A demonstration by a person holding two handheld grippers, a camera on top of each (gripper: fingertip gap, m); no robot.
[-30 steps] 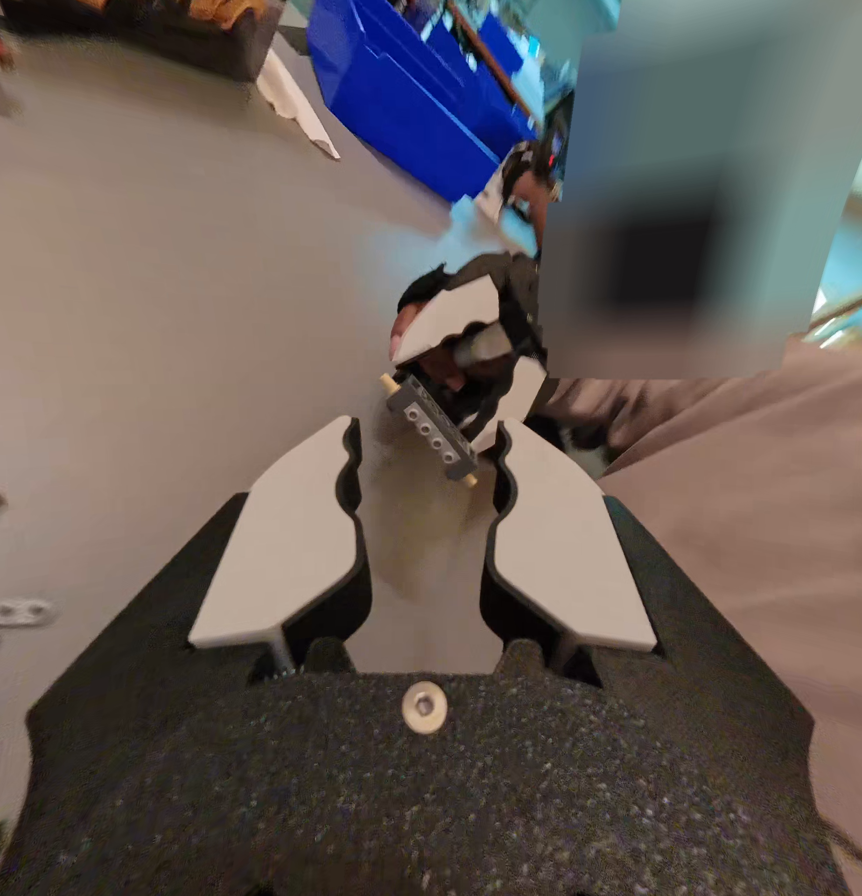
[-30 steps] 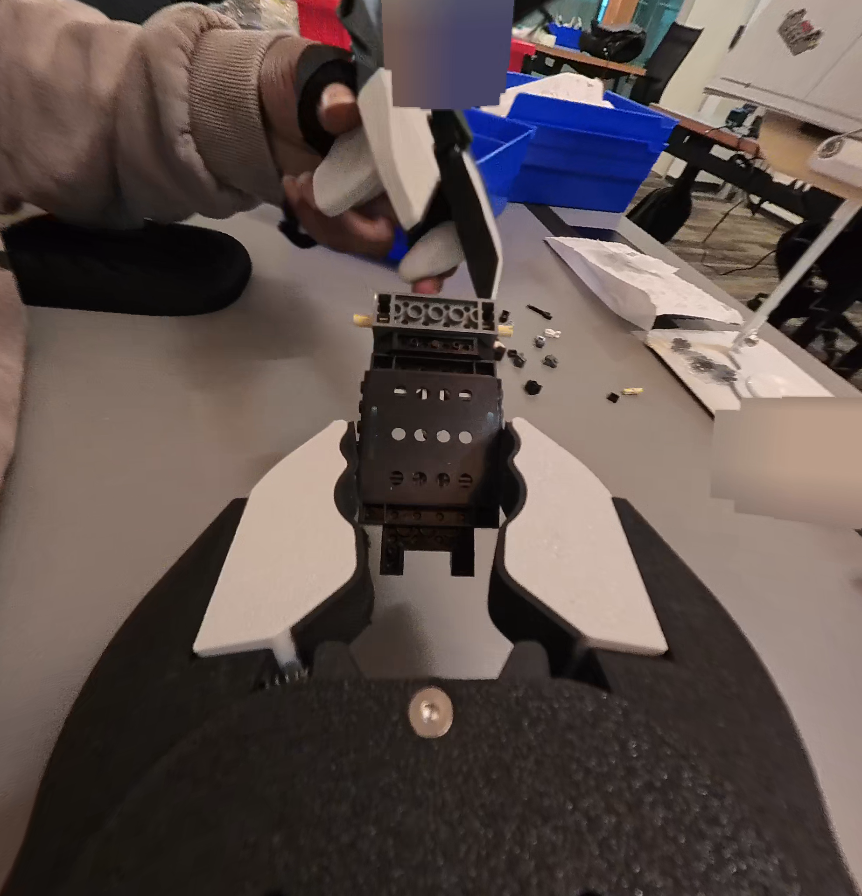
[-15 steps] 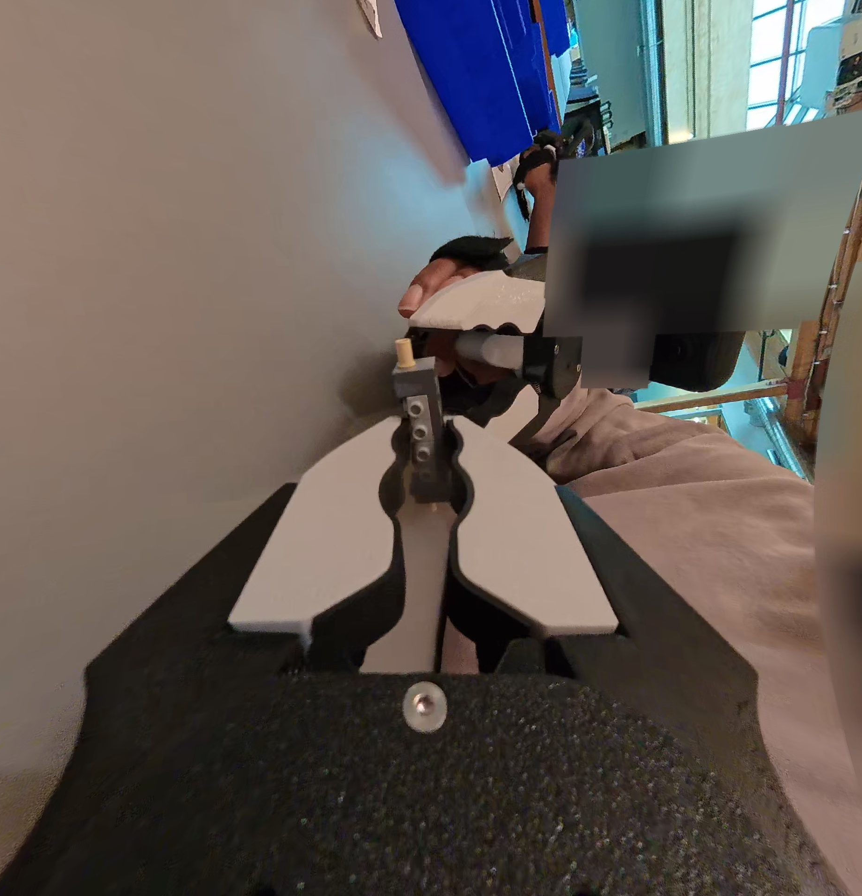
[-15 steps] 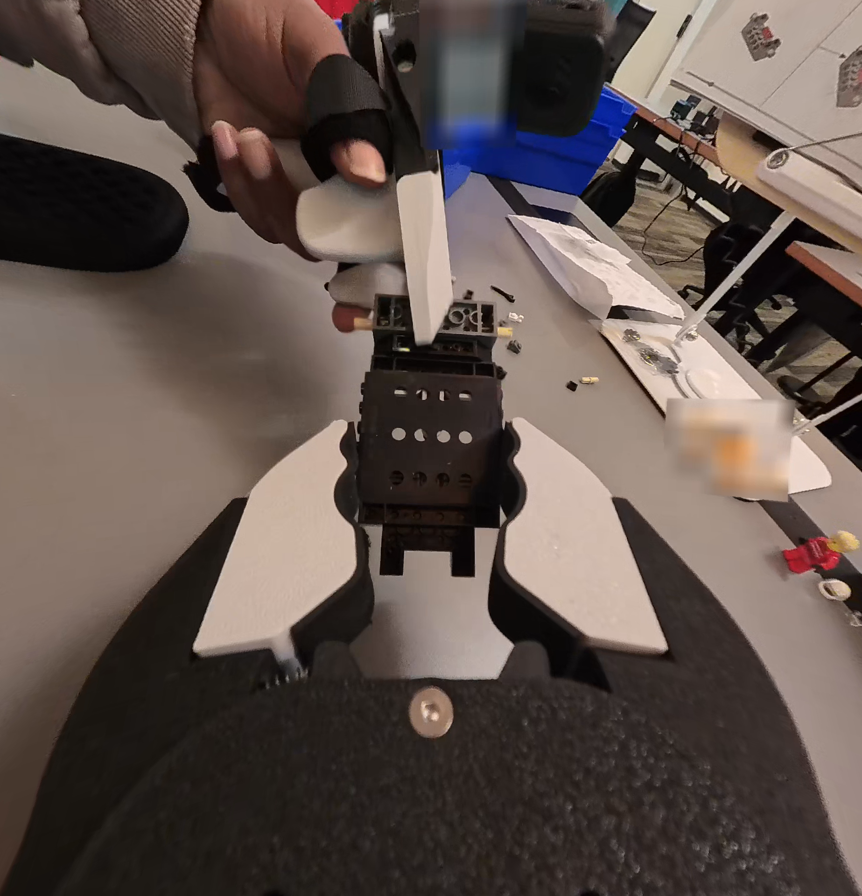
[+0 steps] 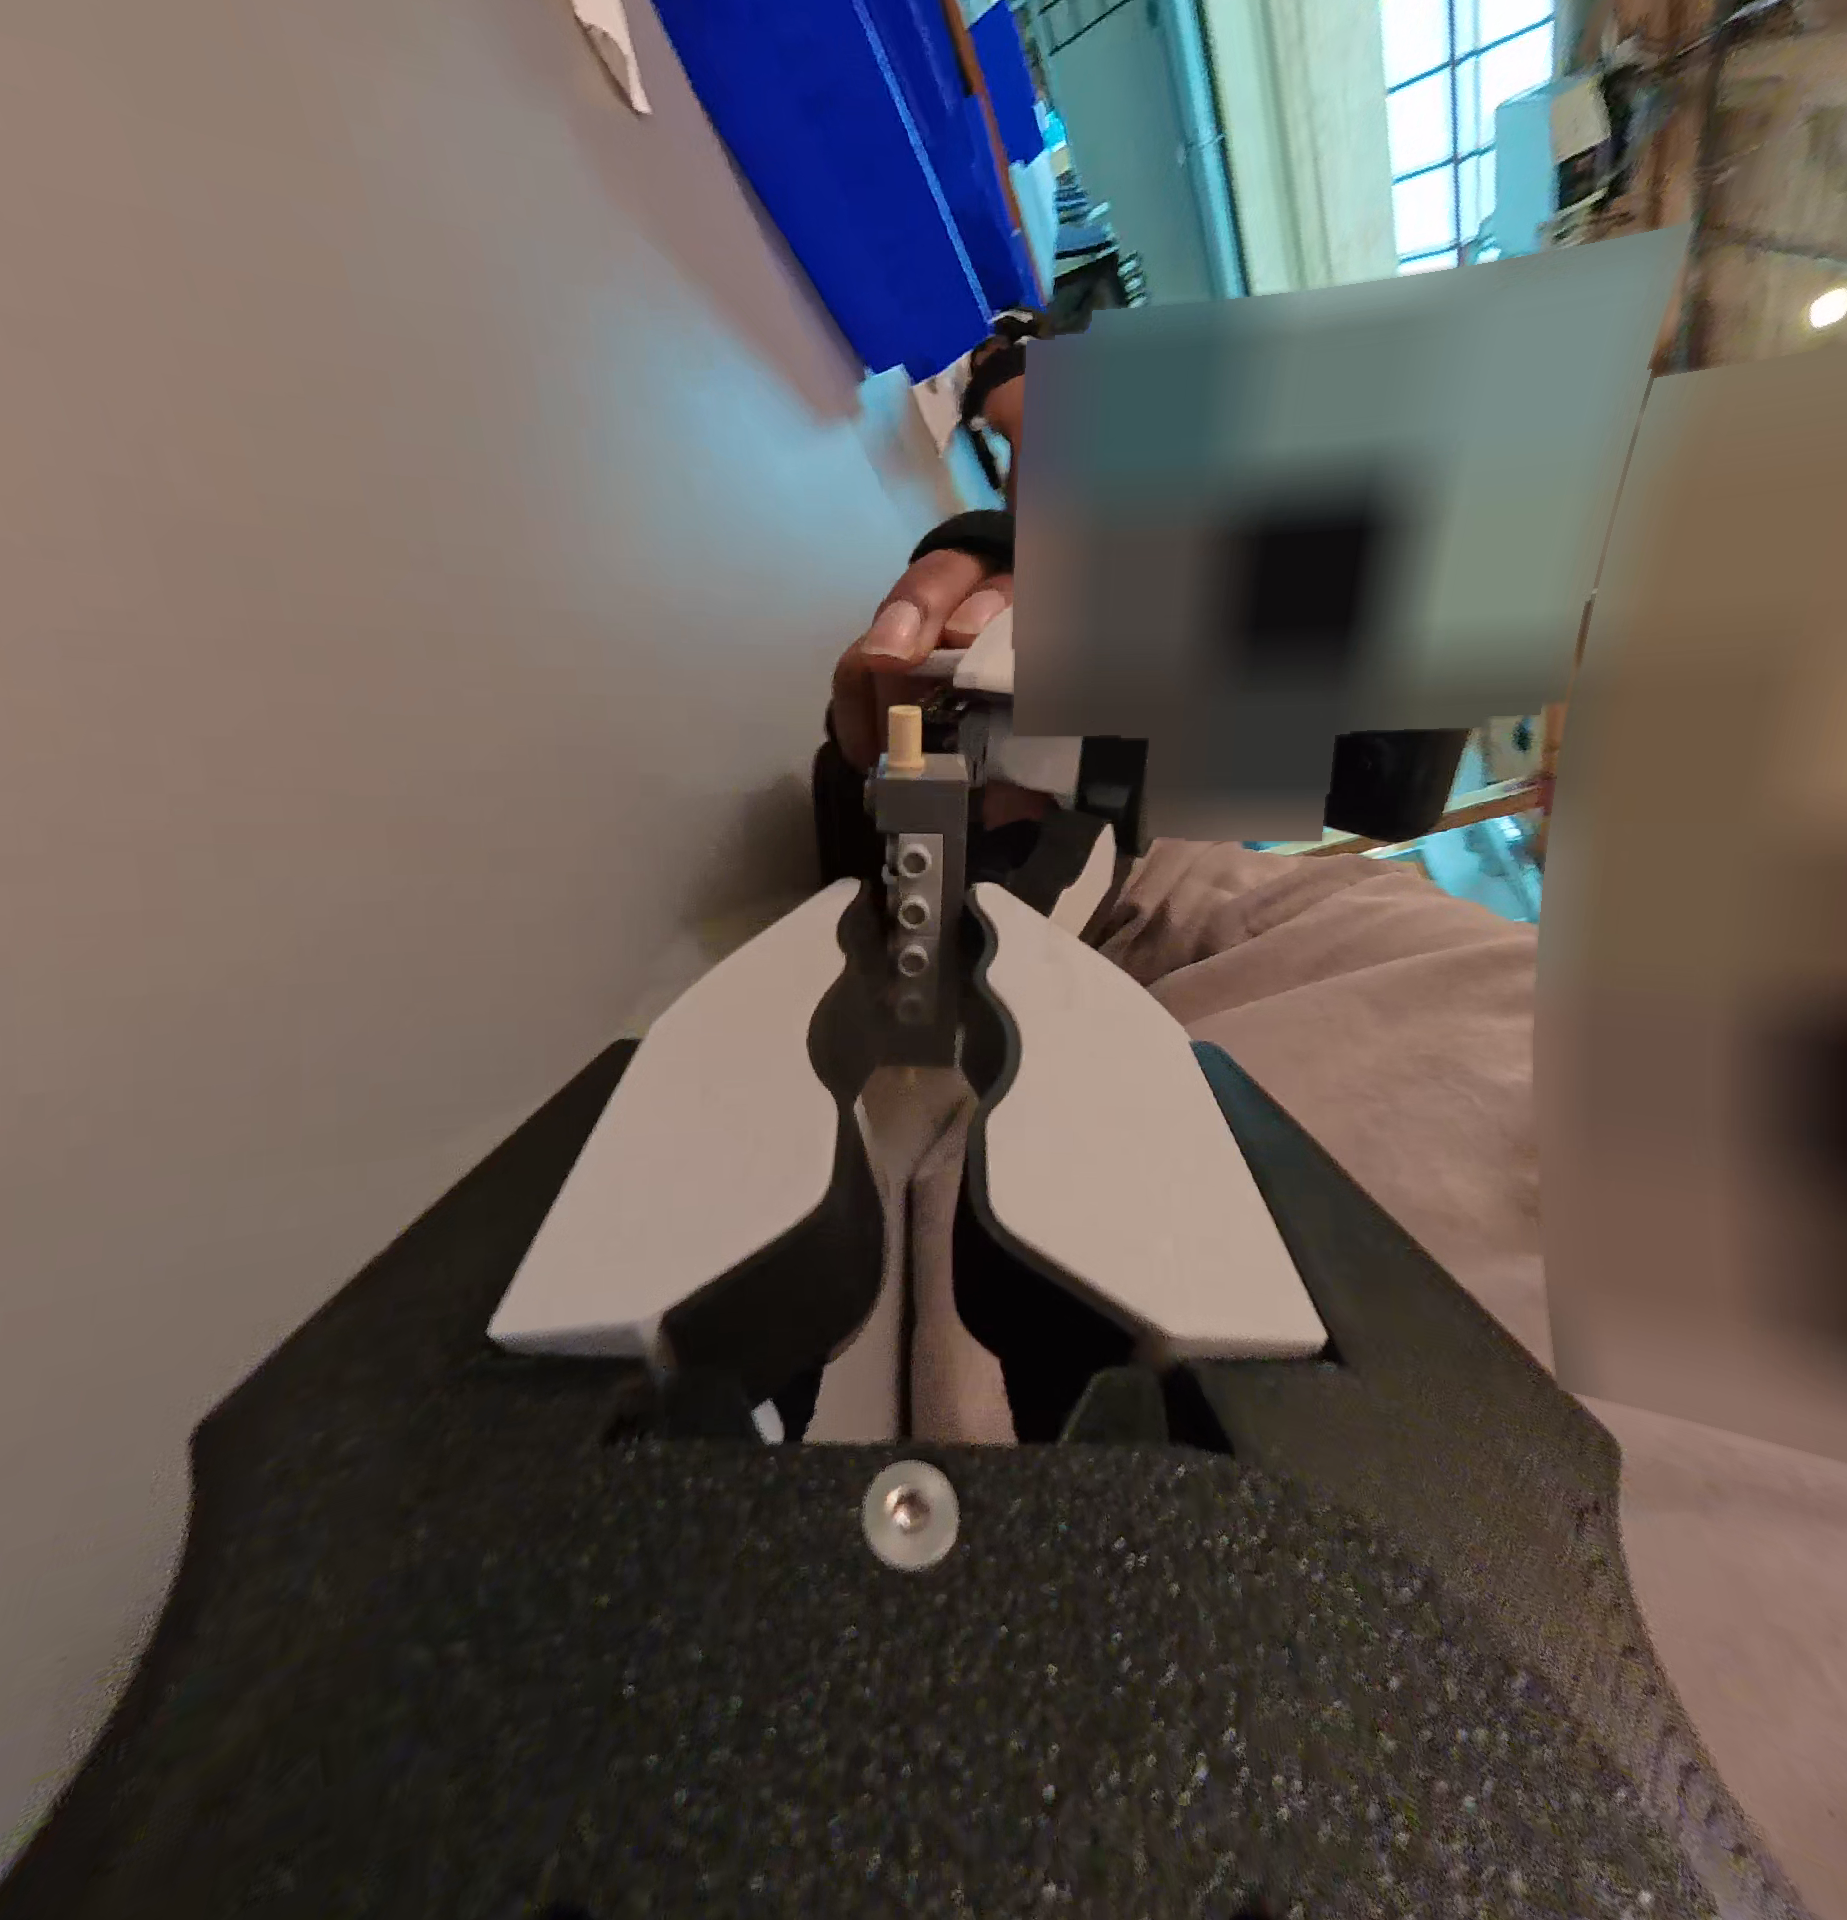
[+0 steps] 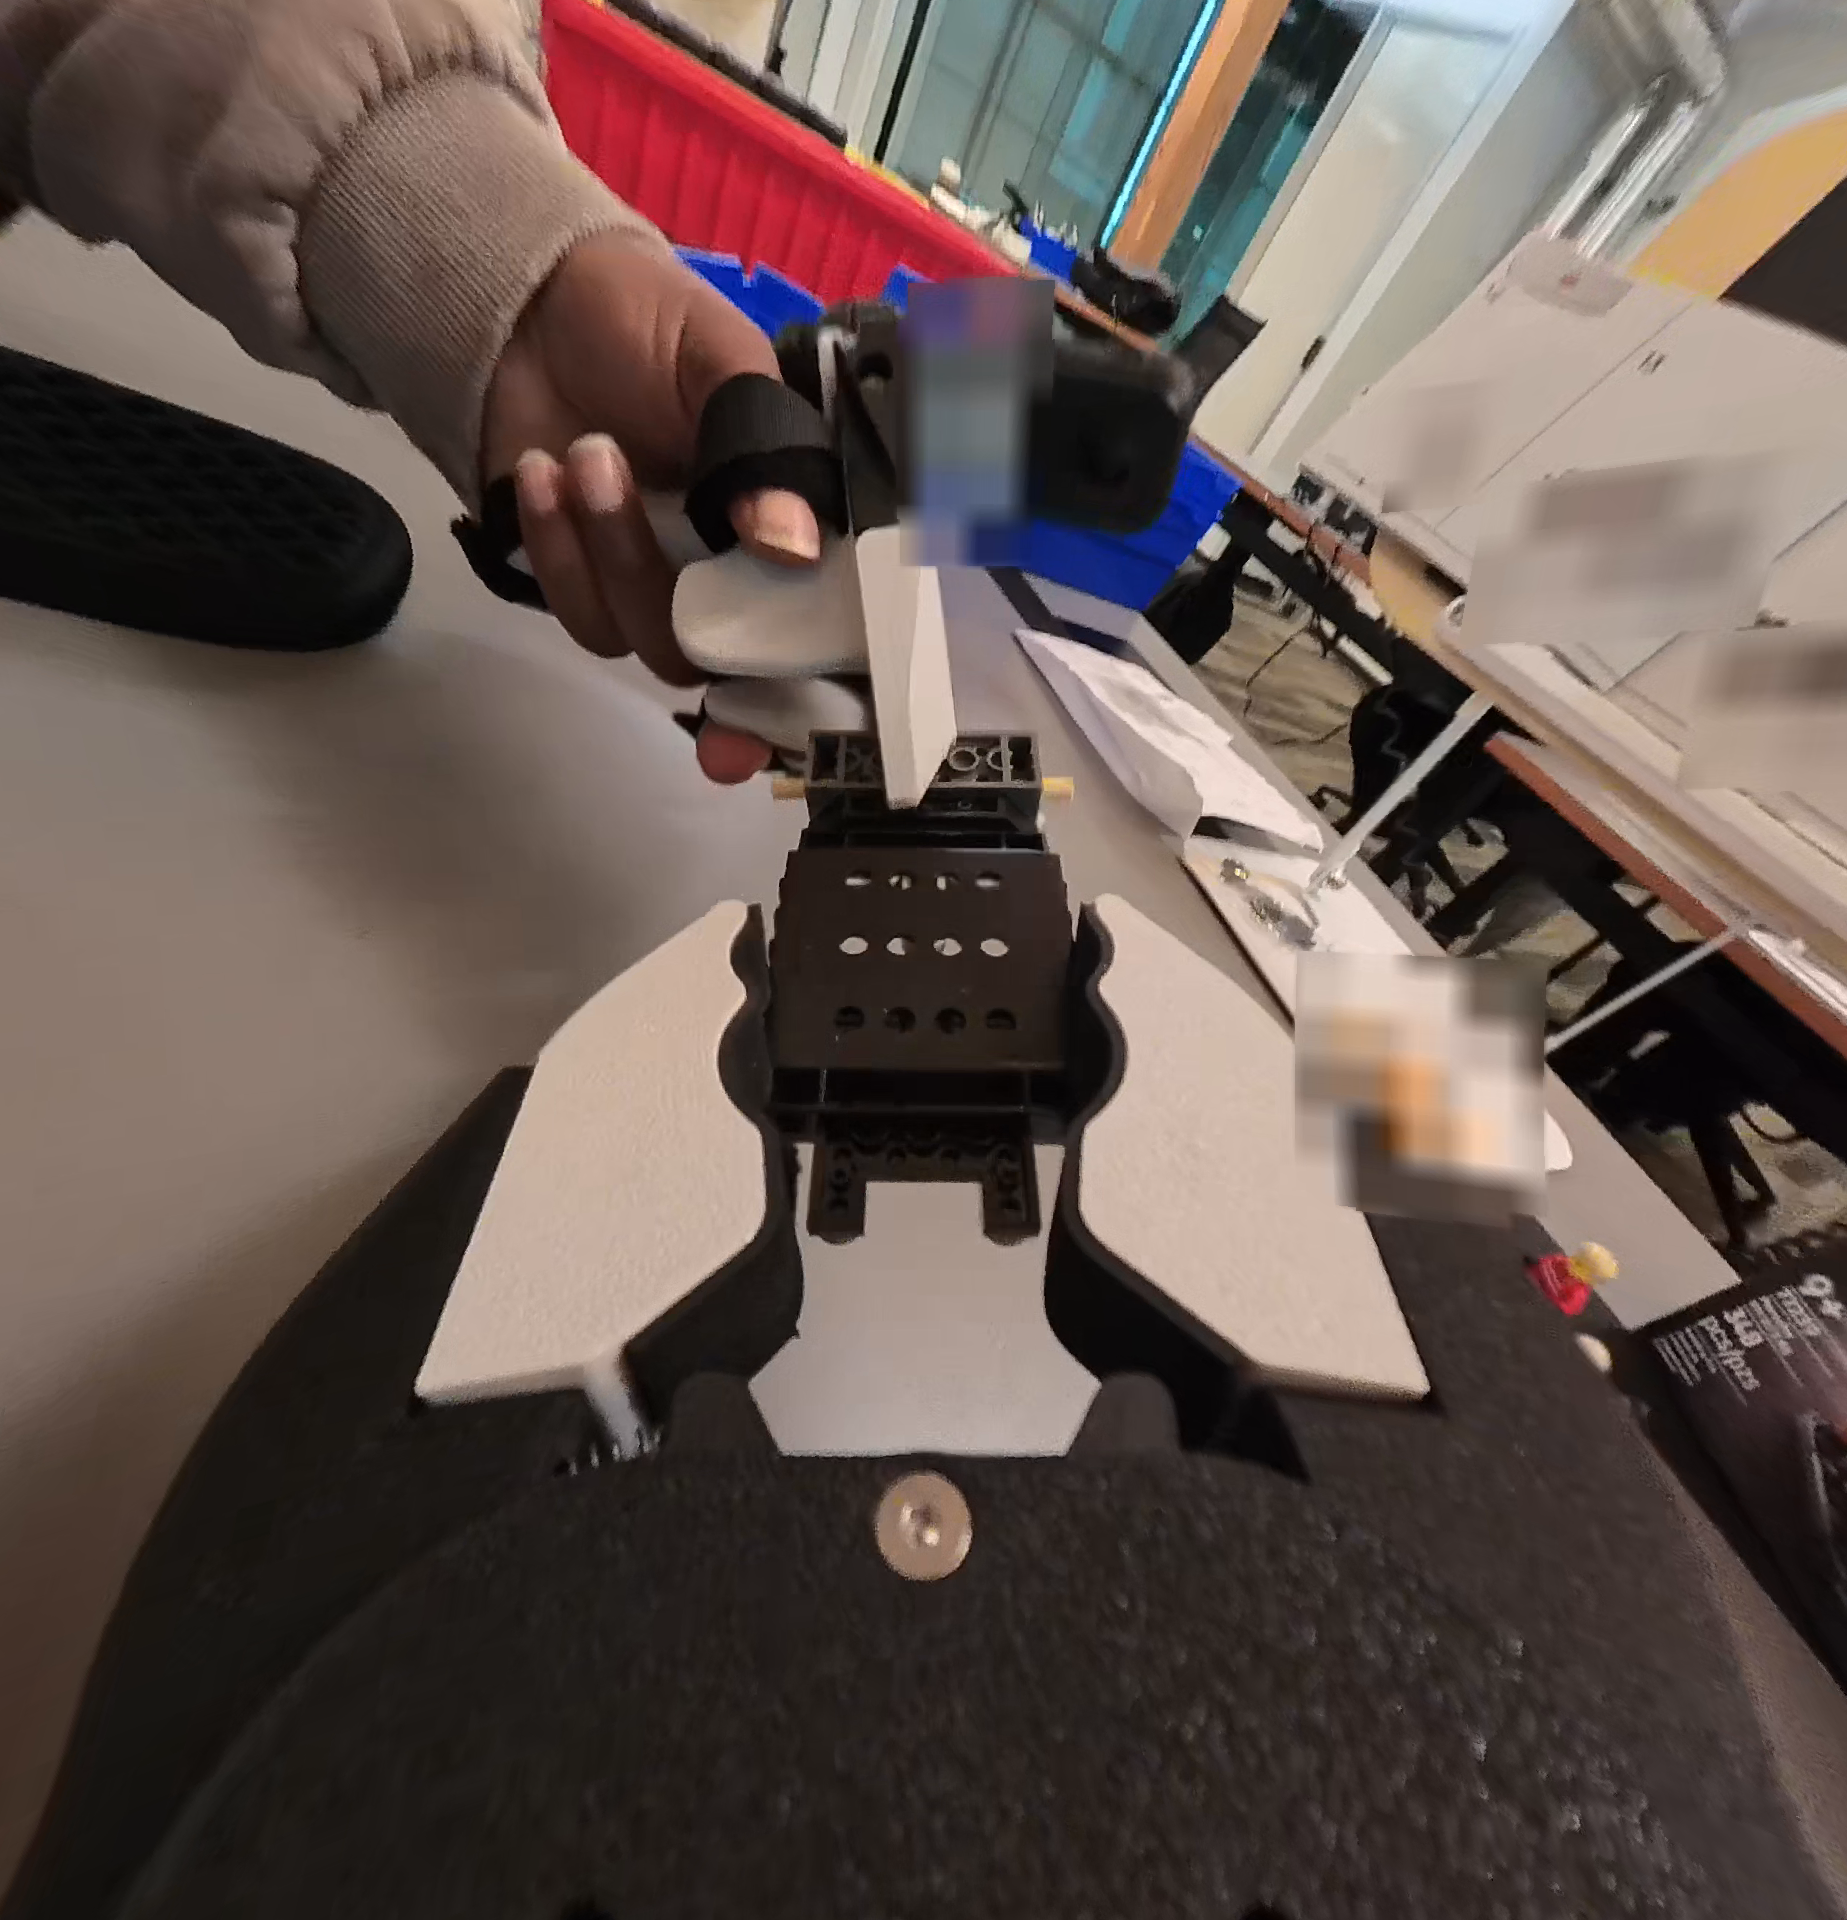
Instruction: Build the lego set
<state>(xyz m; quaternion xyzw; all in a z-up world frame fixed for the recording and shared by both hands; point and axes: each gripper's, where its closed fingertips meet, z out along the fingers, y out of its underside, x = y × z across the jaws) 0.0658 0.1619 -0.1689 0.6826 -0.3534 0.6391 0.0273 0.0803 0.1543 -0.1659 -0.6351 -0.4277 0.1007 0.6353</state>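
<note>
1. Model (image 6: 917, 977), black and pierced with rows of holes, sits clamped between the white fingers of the right gripper (image 6: 914, 997), lifted clear of the grey table (image 6: 223, 935); its two legs point back toward the camera.
2. Brick (image 5: 919, 914), grey with a row of studs, caps the far end of the model; a tan pin (image 5: 904, 740) sticks out of each of its ends.
3. Left gripper (image 5: 914, 935) is clenched on that brick, its wavy inner edges pressing both long sides, the brick running lengthwise between the fingers with one pin past the tips.
4. In the right wrist view the left gripper comes down from above, one white finger (image 6: 903, 675) lying across the brick's top.
5. Hand (image 6: 628, 468) in a beige sleeve holds the left gripper, a black strap round one finger.
6. Farther off on the table lie a folded paper (image 6: 1158, 727), a small red figure (image 6: 1568, 1278) and blue bins (image 5: 846, 177).
</note>
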